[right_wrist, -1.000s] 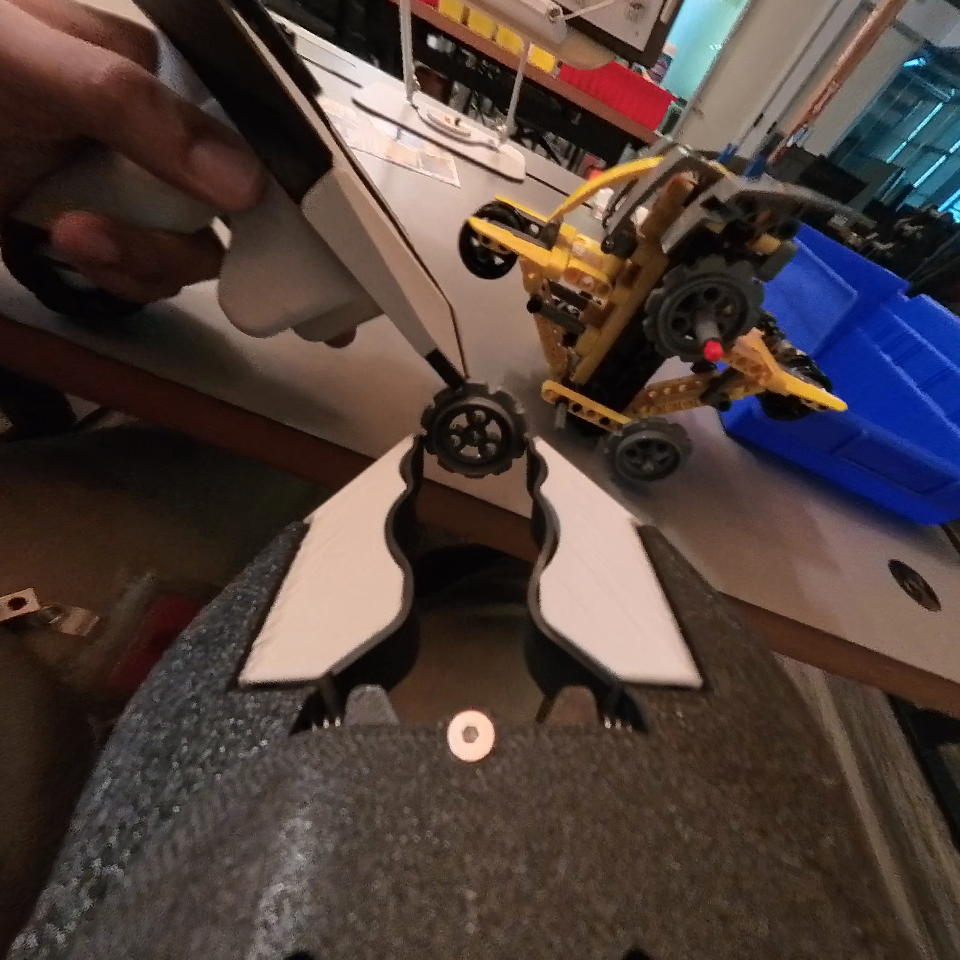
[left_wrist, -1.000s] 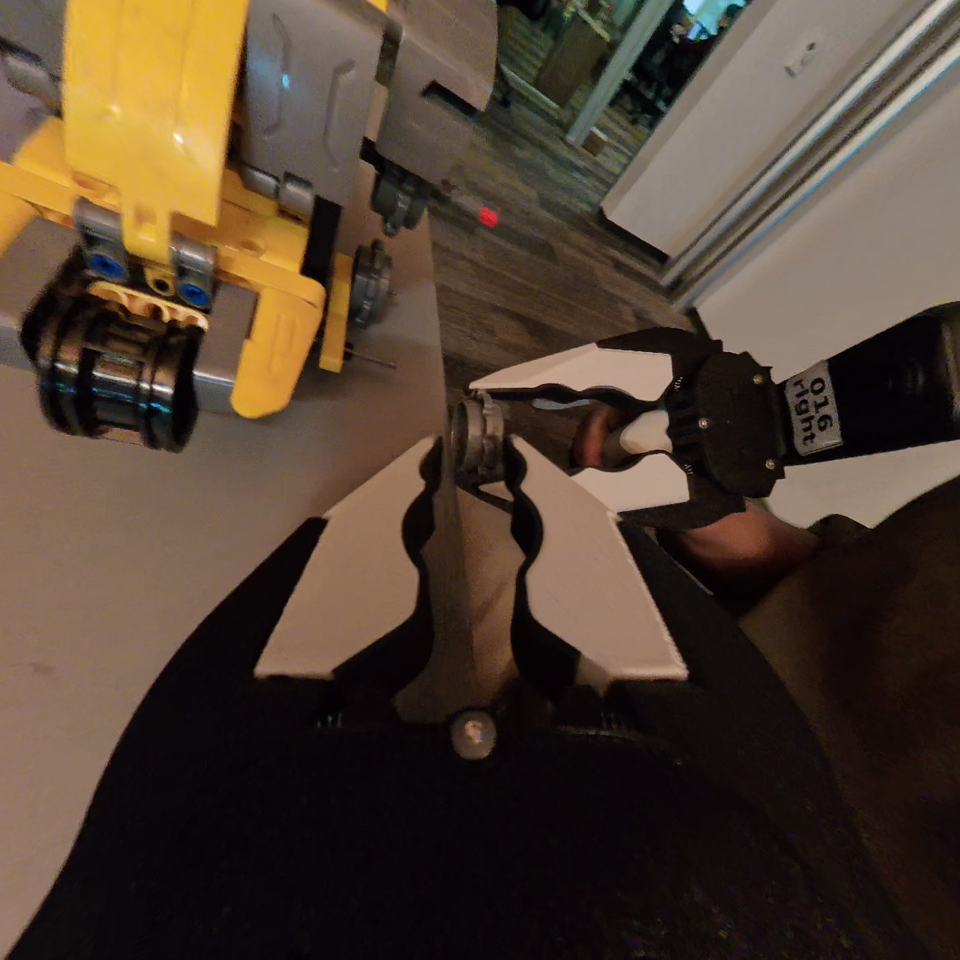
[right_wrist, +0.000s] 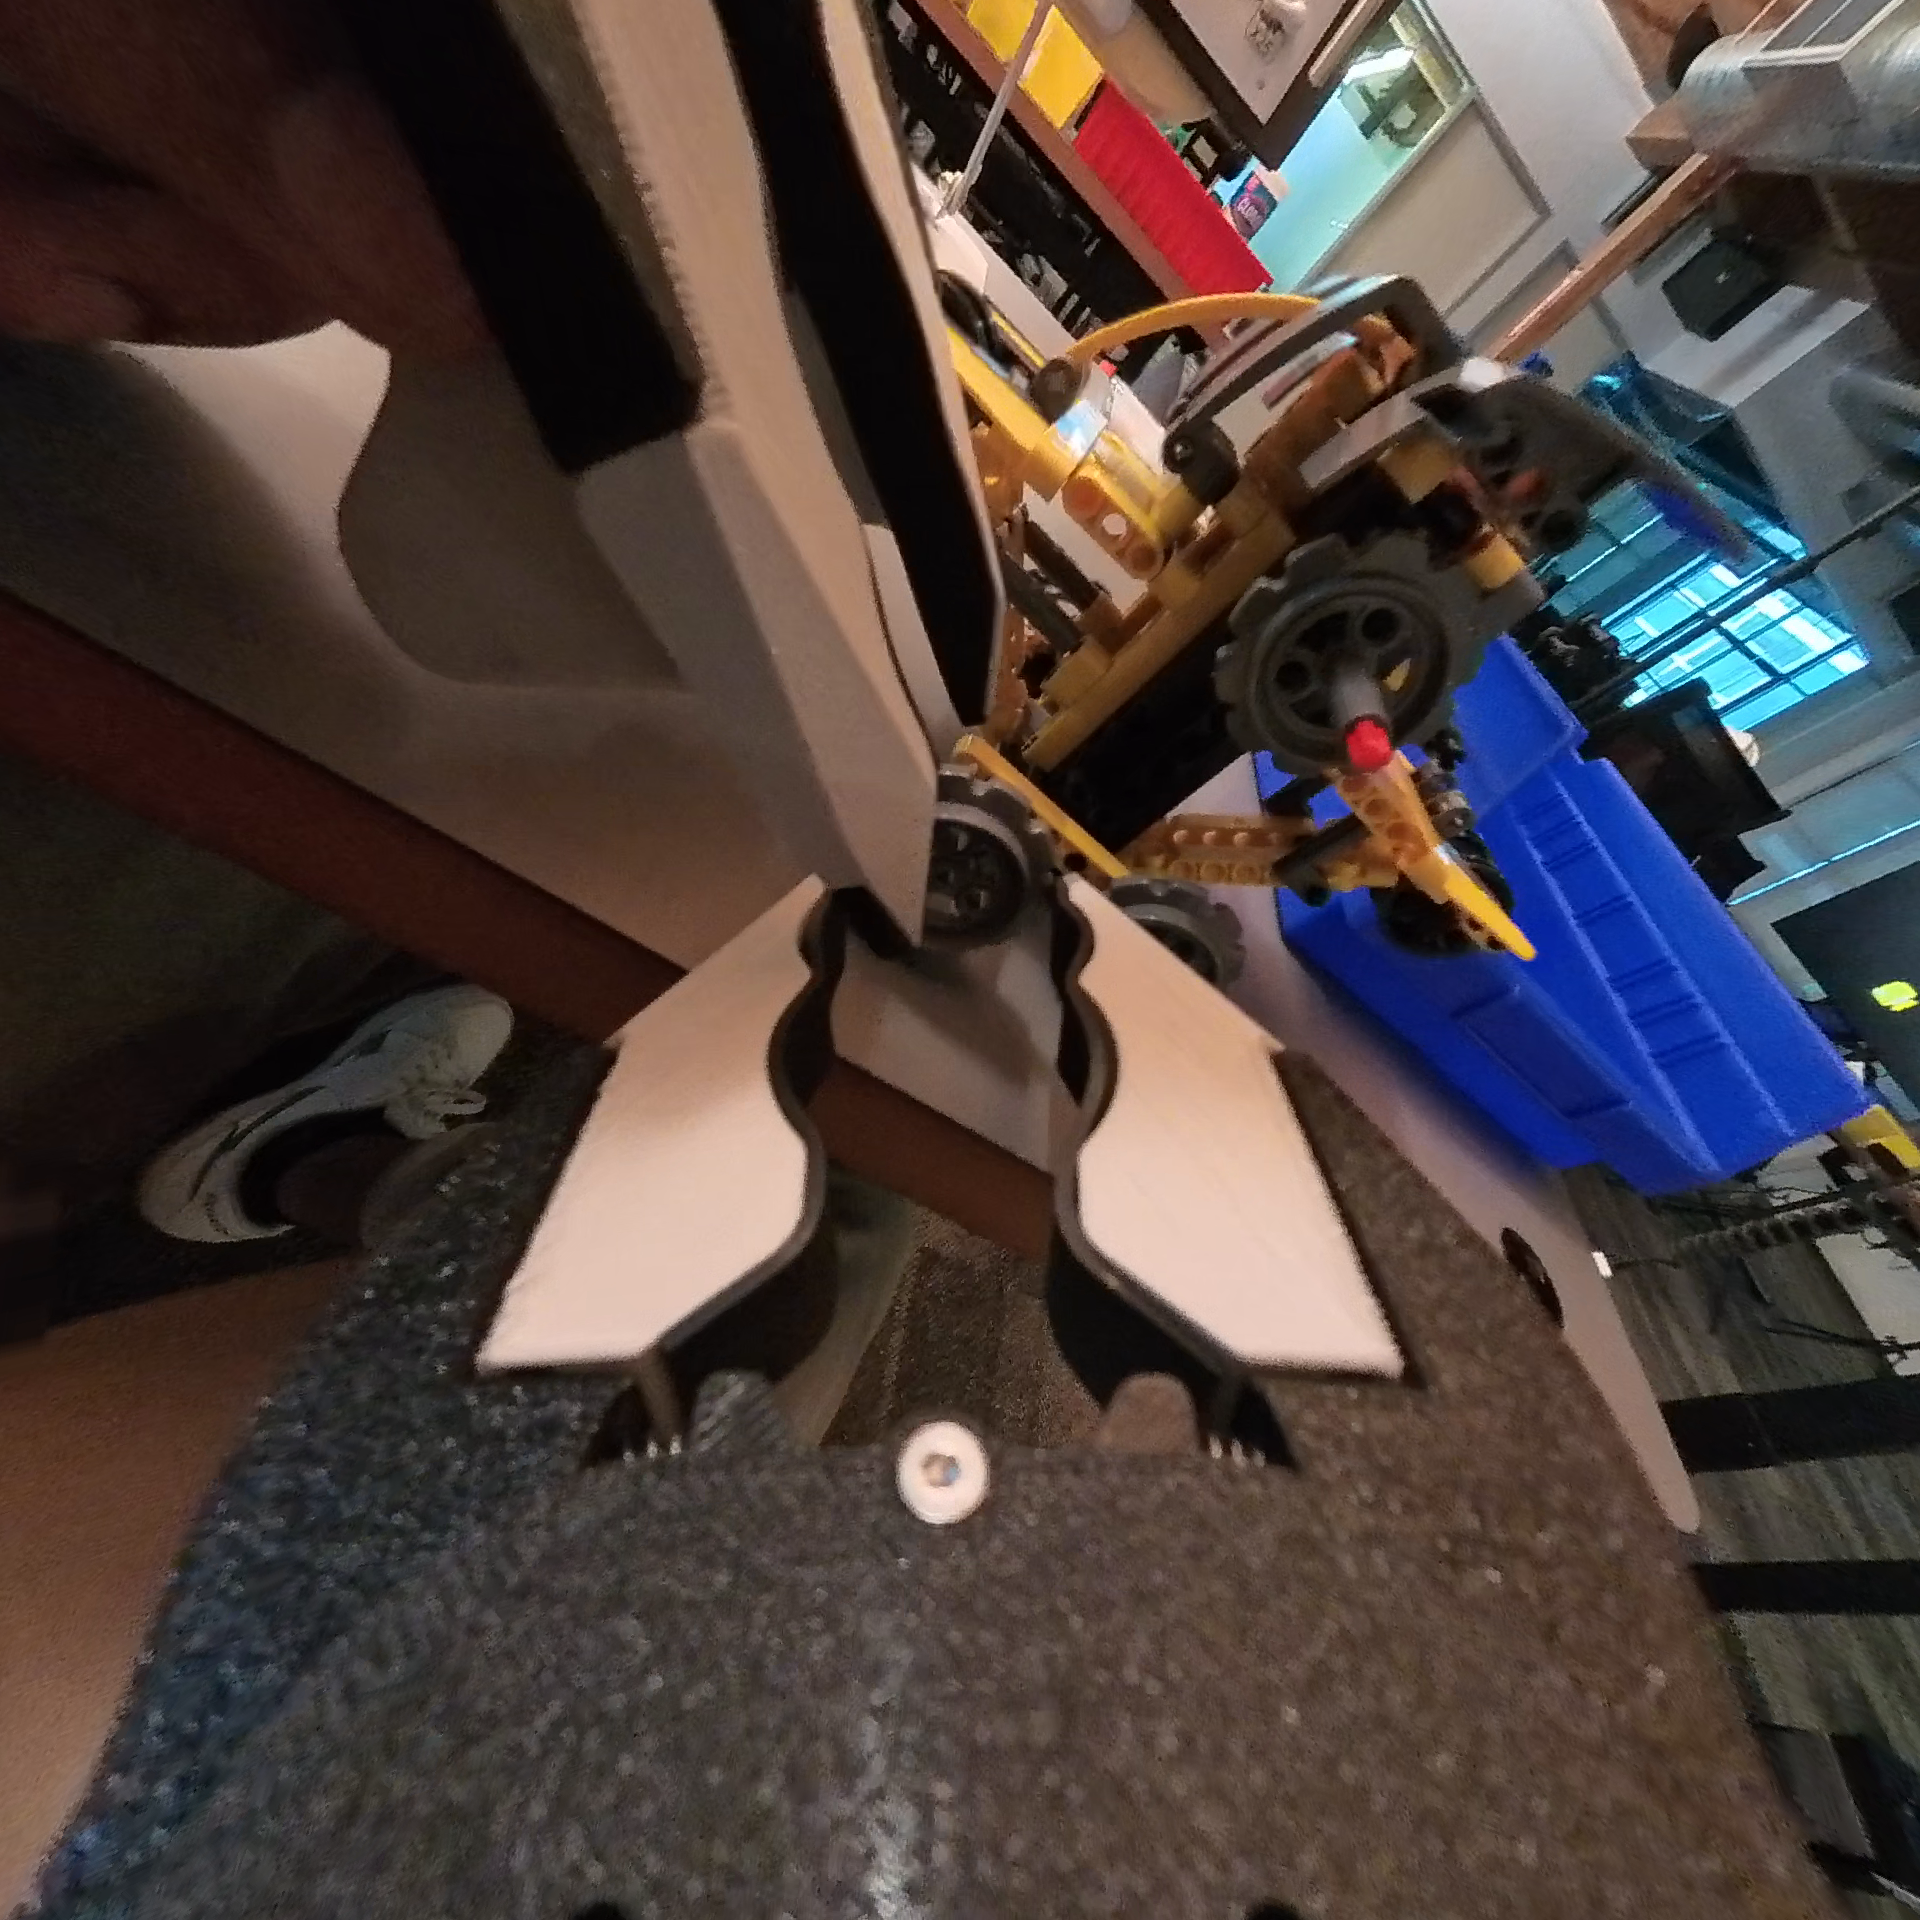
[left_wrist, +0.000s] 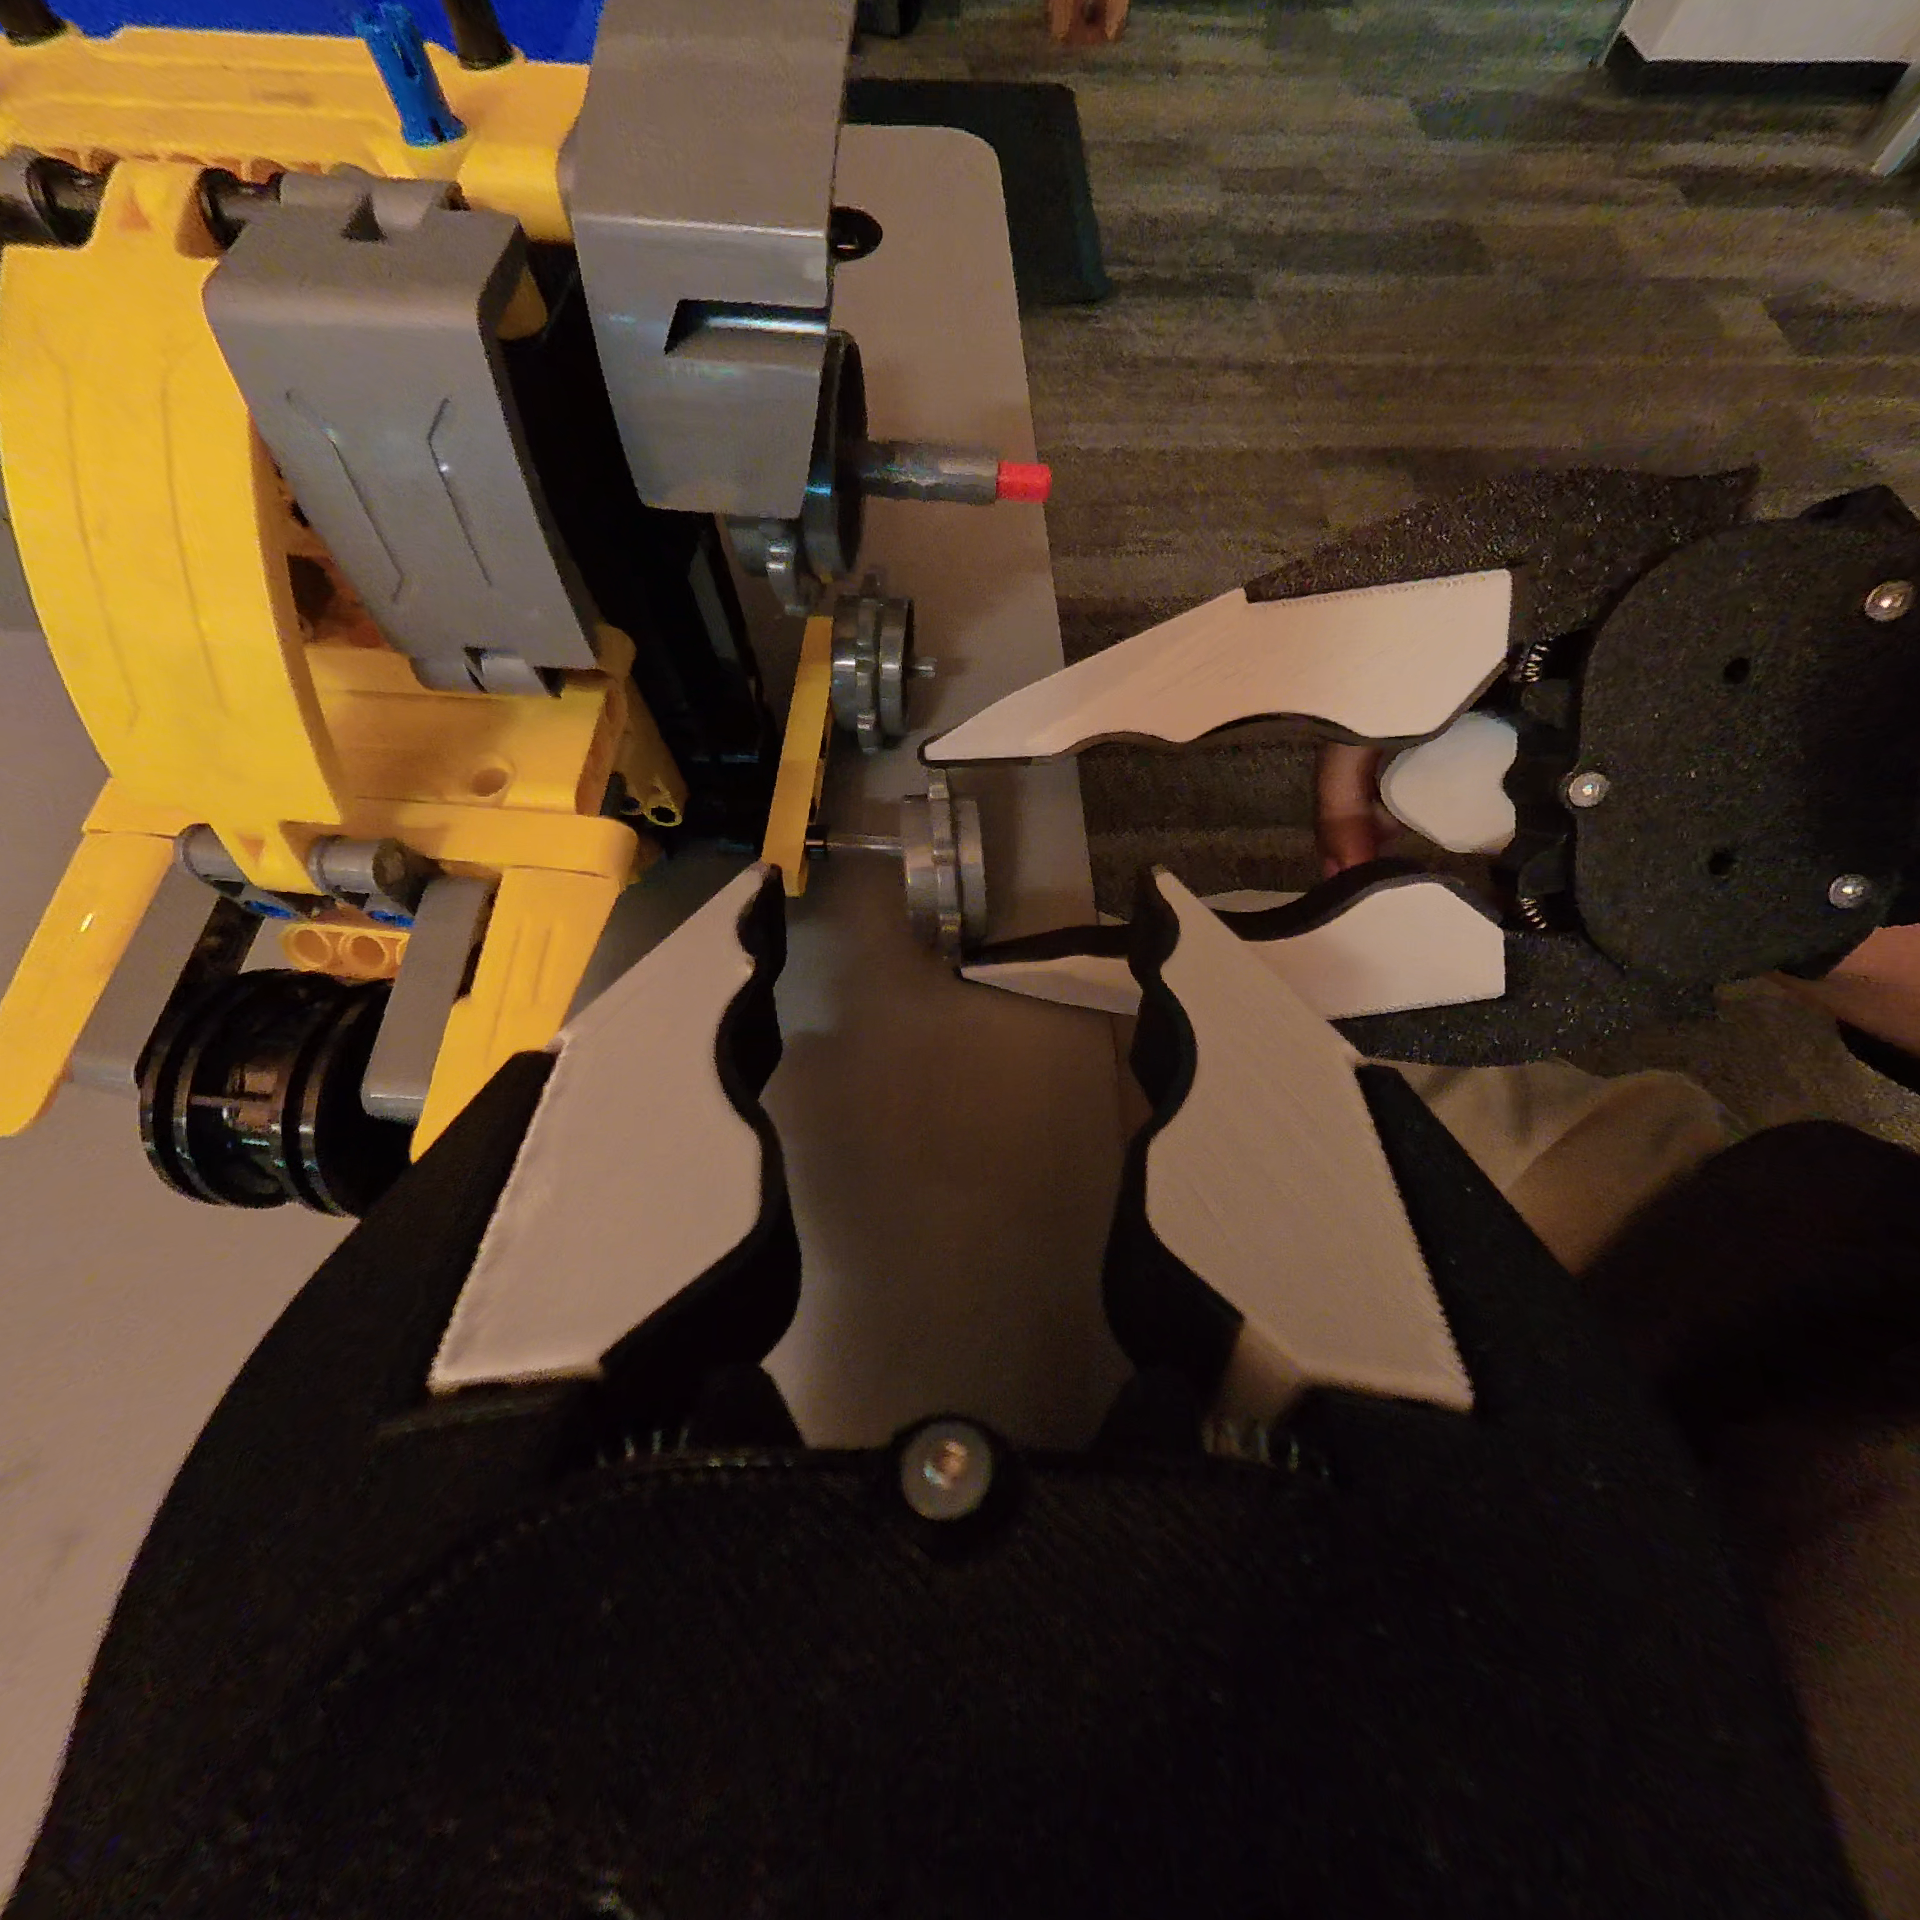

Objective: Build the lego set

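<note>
Wheel [left_wrist: 940, 875] between right gripper [left_wrist: 943, 854] fingers (contact unclear), left gripper [left_wrist: 956, 896] spread

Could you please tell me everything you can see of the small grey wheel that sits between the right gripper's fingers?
The small grey wheel is a toothed plastic disc with a dark spoked hub, standing on edge over the grey table near its edge. A thin axle runs from it toward the yellow toy vehicle. It lies between the fingertips of the right gripper, whose jaws look parted around it; firm contact cannot be confirmed. The left gripper is open just beside it, one fingertip close by. A matching wheel sits on the vehicle just beyond it.
</note>
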A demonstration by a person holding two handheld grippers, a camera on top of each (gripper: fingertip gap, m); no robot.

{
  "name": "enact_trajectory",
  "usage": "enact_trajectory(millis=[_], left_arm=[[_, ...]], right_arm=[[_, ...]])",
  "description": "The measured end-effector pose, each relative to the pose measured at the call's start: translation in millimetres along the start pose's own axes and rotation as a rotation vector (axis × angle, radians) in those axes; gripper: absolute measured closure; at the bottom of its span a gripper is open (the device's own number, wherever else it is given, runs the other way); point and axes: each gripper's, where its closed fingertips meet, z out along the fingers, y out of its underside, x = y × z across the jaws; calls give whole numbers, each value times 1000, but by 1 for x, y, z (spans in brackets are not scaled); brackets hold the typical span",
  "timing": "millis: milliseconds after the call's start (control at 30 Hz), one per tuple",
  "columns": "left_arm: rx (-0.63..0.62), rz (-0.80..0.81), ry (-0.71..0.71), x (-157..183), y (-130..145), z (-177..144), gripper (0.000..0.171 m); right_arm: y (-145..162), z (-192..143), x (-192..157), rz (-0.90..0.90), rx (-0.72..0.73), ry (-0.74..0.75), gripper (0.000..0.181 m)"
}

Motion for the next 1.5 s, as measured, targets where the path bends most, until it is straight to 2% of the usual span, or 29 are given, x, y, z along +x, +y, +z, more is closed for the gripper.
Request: enact_trajectory(millis=[400,867,1300,1500], left_arm=[[-20,30,-29,-1,1,4,109],[-50,-16,-31,-7,3,11,95],[-67,9,-64,-6,6,11,100],[-59,-10,-77,-9,5,10,111]], right_arm=[[-3,1,4,9,10,41,142],[-3,0,4,80,7,80,142],[-6,3,1,75,1,84,141],[-5,3,2,73,-29,89,142]])
